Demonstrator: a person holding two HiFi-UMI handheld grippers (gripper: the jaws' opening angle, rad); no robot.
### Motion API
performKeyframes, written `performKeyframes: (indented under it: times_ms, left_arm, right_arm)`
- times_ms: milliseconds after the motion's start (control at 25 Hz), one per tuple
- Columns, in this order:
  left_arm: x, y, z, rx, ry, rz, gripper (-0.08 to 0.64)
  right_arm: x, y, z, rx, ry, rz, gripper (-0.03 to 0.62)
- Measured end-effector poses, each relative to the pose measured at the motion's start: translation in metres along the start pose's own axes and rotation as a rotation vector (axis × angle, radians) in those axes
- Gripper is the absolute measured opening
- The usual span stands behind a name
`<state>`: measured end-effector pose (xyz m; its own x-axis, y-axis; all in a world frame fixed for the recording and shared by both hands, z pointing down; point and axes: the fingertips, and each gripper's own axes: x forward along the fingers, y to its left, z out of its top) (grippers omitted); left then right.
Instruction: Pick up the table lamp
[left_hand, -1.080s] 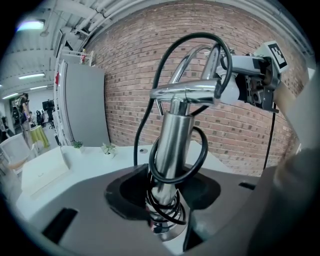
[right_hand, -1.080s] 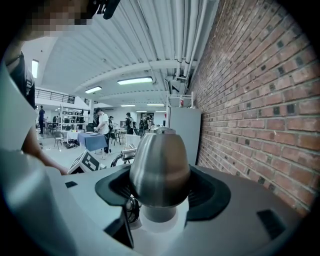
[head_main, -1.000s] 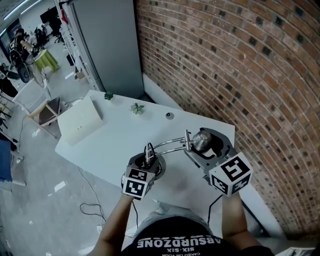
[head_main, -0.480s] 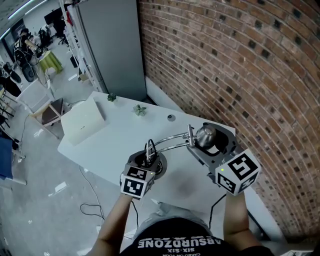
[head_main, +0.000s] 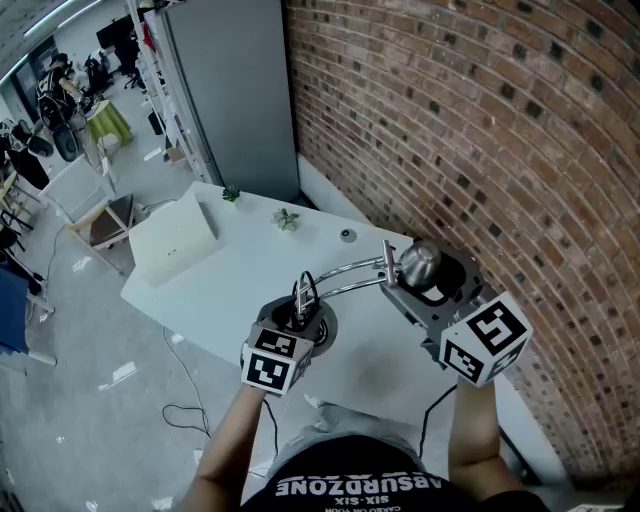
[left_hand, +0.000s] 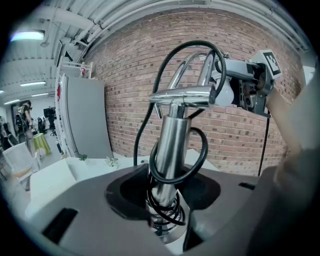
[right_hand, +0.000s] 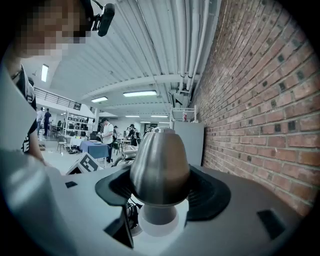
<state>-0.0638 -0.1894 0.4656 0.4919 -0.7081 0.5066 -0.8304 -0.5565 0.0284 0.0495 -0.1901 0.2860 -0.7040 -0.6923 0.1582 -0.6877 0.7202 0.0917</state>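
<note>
The table lamp is chrome, with a curved double arm (head_main: 345, 275), an upright post (left_hand: 172, 150) wound with black cord, and a bell-shaped metal shade (right_hand: 159, 167) over a white bulb. My left gripper (head_main: 300, 315) is shut on the post low down, just above the round base (head_main: 323, 327). In the left gripper view the left gripper (left_hand: 167, 200) has its jaws close on both sides of the post. My right gripper (head_main: 425, 272) is shut on the shade, and in its own view the right gripper (right_hand: 160, 192) cups the shade between its dark pads. The lamp hangs between both grippers above the white table (head_main: 240, 290).
A white box (head_main: 175, 240) lies at the table's far left. Two small green plants (head_main: 286, 219) (head_main: 231, 194) and a small dark round object (head_main: 347, 235) sit near the far edge. The brick wall (head_main: 450, 120) runs close on the right. A grey cabinet (head_main: 235, 90) stands behind.
Both grippers have risen a little together with the lamp held between them. The grips look unchanged.
</note>
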Motion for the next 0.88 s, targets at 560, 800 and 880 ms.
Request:
performKeyframes:
  times_ms: [560, 800, 880]
  left_arm:
    - [-0.014, -0.002, 0.01, 0.015, -0.021, -0.011, 0.167]
    - [-0.017, 0.001, 0.016, 0.014, -0.033, -0.008, 0.167]
    - [-0.018, 0.001, 0.018, 0.013, -0.04, -0.004, 0.166]
  right_arm:
    - [-0.002, 0.007, 0.016, -0.02, -0.014, 0.008, 0.296]
    - [-0.001, 0.008, 0.023, -0.032, -0.019, 0.013, 0.296]
    - [-0.001, 0.008, 0.024, -0.038, -0.021, 0.015, 0.296]
